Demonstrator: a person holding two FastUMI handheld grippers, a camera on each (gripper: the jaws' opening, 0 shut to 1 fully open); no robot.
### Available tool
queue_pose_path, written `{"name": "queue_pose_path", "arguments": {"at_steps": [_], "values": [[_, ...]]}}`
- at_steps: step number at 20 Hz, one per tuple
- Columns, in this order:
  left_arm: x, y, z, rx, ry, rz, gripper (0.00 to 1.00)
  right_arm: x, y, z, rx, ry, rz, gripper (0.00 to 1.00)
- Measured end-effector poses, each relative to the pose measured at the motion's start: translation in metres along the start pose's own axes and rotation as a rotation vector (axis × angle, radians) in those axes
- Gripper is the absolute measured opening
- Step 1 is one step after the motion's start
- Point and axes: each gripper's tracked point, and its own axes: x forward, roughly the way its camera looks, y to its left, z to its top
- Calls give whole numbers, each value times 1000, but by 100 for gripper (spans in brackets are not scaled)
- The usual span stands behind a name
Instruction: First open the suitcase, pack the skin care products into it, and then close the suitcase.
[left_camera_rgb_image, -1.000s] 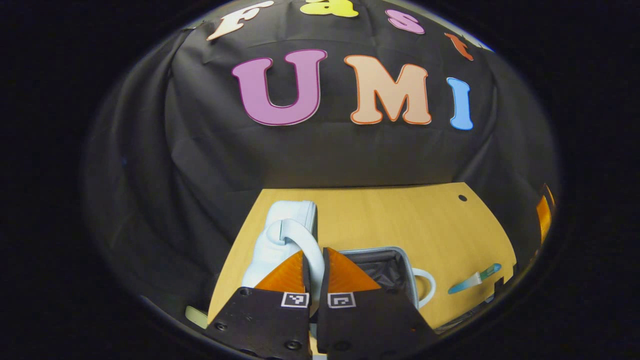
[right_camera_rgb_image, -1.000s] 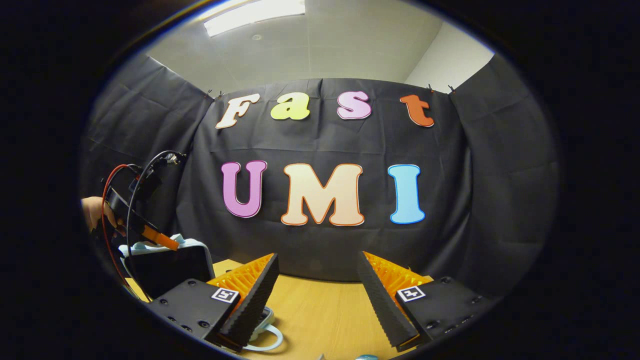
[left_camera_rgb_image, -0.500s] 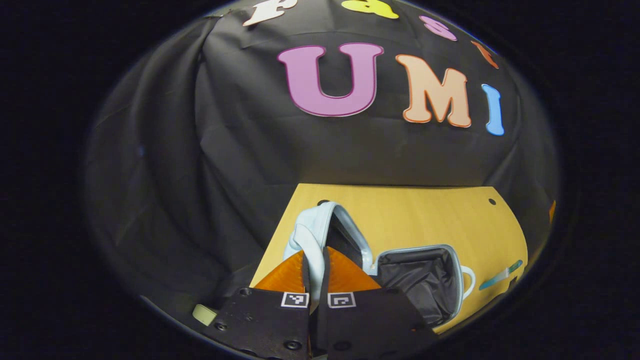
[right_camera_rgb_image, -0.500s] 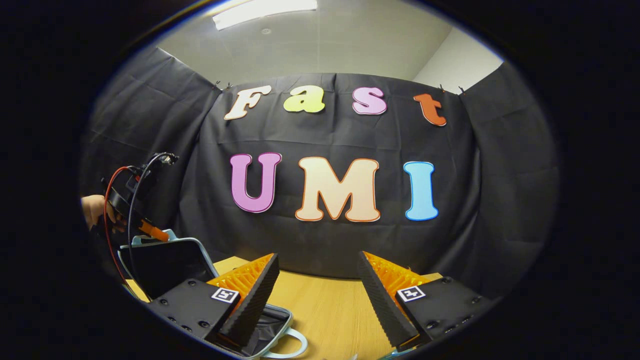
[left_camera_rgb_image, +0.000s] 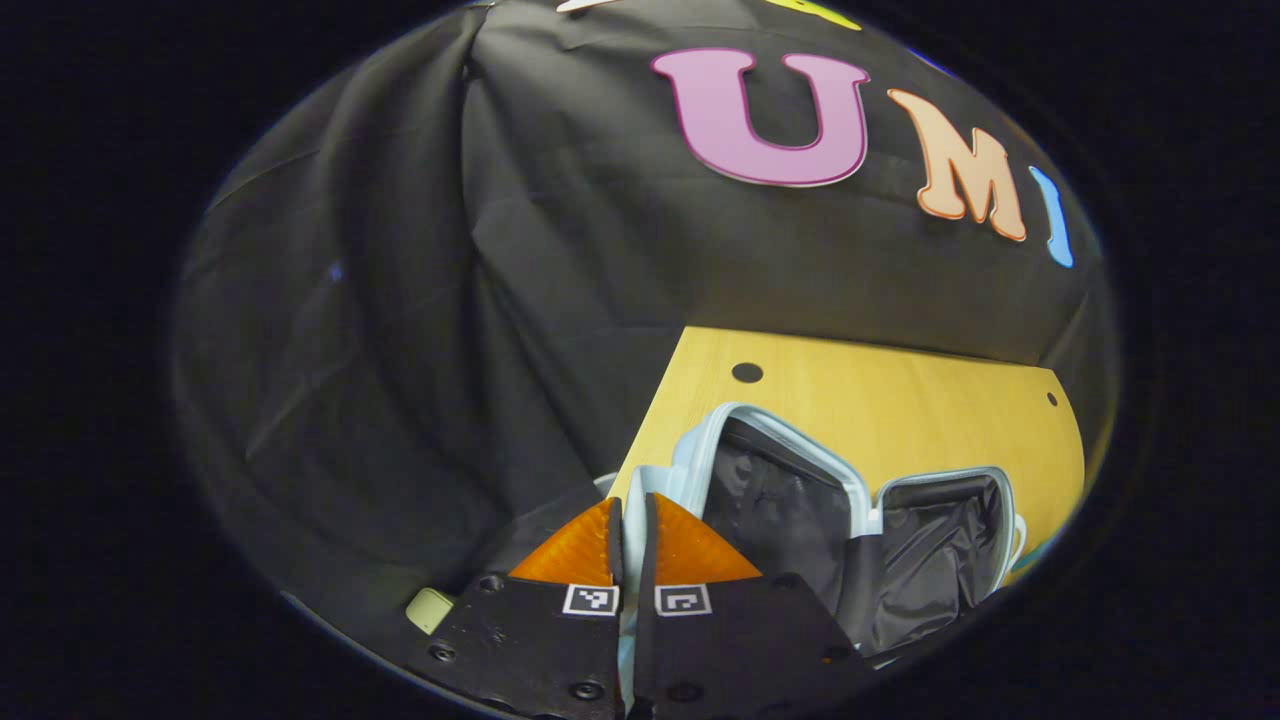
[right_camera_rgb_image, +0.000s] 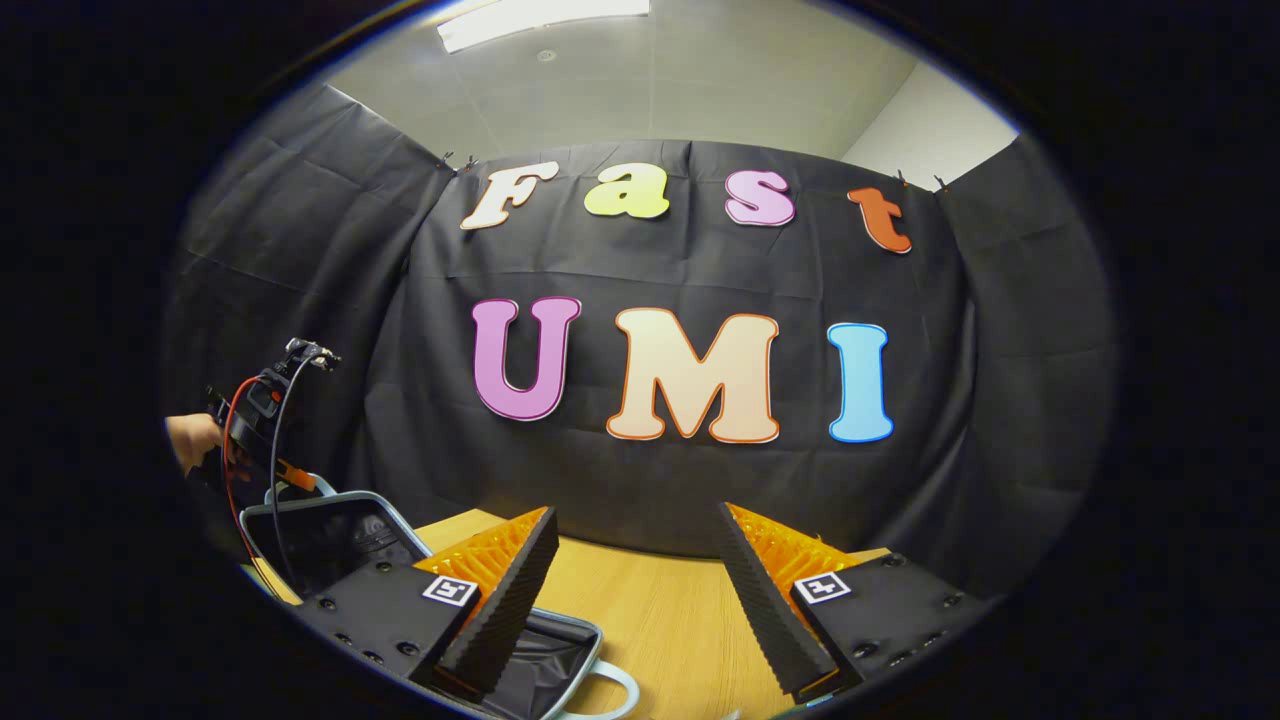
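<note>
In the left gripper view, we find the left claw (left_camera_rgb_image: 630, 520) at the bottom, its two orange fingers (left_camera_rgb_image: 575, 550) drawn almost together on a thin pale-blue strip at the edge of the suitcase lid (left_camera_rgb_image: 770, 480). The strip runs down between the fingers; we judge both press on it. A small pale object (left_camera_rgb_image: 430, 608) lies to the left of the claw at the lower rim; we cannot identify it.

Just beyond the claw, the suitcase (left_camera_rgb_image: 940, 560) lies open on the wooden surface (left_camera_rgb_image: 900, 400). Its lid stands raised and tilted, black lining facing the base; the base, also lined in black, lies flat to the right of the lid, and the two halves join along a light-blue rim. What the base holds is not discernible. Farther off, the surface shows two round holes near its far edge, and the black cloth wall hangs behind.

In the right gripper view, we find the right claw (right_camera_rgb_image: 635, 590) with its fingers well apart and nothing between them. Below its left finger, a corner of the suitcase base and its pale loop handle (right_camera_rgb_image: 610, 685) rest on the surface. Farther left, the raised lid stands upright, with the left claw at its top edge, a hand (right_camera_rgb_image: 190, 440) behind it, and red and black cables (right_camera_rgb_image: 235, 440) looping from the device.
</note>
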Motion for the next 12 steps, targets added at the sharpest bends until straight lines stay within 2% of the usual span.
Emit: {"name": "queue_pose_path", "arguments": {"at_steps": [7,11,12], "values": [[42,22,-61,-89,138,46,0,-1,0,-3,-8,9,-3,100],[51,27,-75,-131,132,84,0,-3,-5,-5,-12,18,-11,100],[50,32,-78,-140,124,113,6,-3,-7,-5,-13,19,-11,99]]}}
